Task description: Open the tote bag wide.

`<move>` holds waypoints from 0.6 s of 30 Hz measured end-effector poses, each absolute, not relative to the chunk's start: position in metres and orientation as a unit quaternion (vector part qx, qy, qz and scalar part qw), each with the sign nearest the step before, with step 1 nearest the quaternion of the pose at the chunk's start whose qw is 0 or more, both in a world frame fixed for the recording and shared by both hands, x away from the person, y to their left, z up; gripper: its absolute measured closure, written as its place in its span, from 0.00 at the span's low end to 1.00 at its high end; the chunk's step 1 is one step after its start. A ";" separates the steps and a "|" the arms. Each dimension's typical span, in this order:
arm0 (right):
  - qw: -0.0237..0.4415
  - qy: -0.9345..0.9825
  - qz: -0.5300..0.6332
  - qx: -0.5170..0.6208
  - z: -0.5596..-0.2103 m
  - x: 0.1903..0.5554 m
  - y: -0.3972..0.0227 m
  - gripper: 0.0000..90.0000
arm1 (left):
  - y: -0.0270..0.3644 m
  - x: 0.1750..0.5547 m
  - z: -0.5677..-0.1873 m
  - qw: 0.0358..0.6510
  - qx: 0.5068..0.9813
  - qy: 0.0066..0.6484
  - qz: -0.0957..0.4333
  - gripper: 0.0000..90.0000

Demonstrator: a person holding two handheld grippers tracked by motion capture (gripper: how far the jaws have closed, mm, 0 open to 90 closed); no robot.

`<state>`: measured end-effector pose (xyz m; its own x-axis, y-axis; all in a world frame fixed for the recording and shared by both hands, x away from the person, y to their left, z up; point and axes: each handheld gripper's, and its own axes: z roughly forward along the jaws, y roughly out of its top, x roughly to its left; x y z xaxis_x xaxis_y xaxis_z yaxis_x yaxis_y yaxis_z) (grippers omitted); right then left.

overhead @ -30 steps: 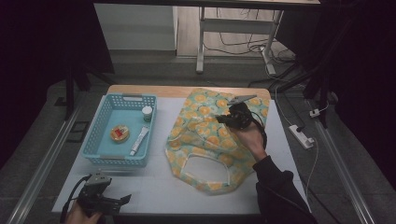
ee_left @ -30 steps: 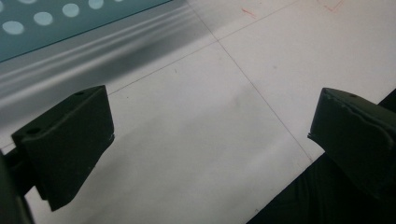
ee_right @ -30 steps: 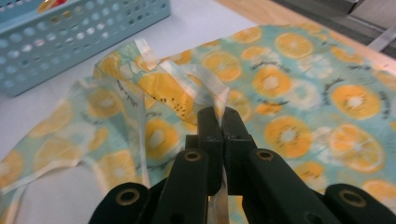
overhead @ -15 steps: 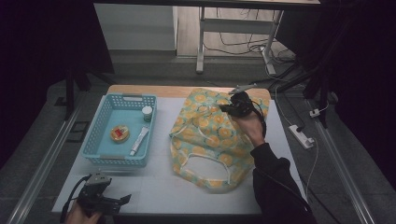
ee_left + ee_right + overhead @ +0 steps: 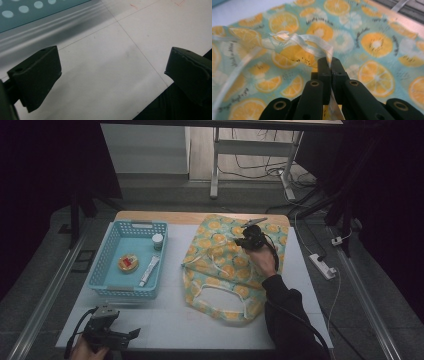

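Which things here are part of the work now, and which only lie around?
In use:
- right gripper, shut on the handle
- orange-print bag

Lying about:
- blue basket holding a tube, a small jar and a round tin
- left gripper, open over the table

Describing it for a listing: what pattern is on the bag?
Orange slices on teal bag, clearest in the right gripper view.

1. High view: dim overall, the surroundings nearly black; light falls mostly on the white table, and the picture is soft and grainy
2. Left gripper view: brighter, the tabletop pale; a blurred, streaked band and the basket above it are out of focus
3. Right gripper view: evenly lit, the bag sharpest mid-frame, softening toward the edges
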<state>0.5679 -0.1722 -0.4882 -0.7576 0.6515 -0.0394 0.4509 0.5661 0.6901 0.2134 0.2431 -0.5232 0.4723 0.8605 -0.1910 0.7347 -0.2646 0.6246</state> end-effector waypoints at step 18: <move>0.112 0.854 0.367 0.350 -0.507 0.565 -0.183 0.73 | 0.243 0.214 -0.523 0.334 0.789 0.507 0.093 0.01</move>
<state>0.5649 -0.1833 -0.5065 -0.7301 0.6802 0.0658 0.5157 0.4852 0.7061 0.2138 0.2429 -0.5233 0.4696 0.8617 -0.1922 0.7378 -0.2635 0.6215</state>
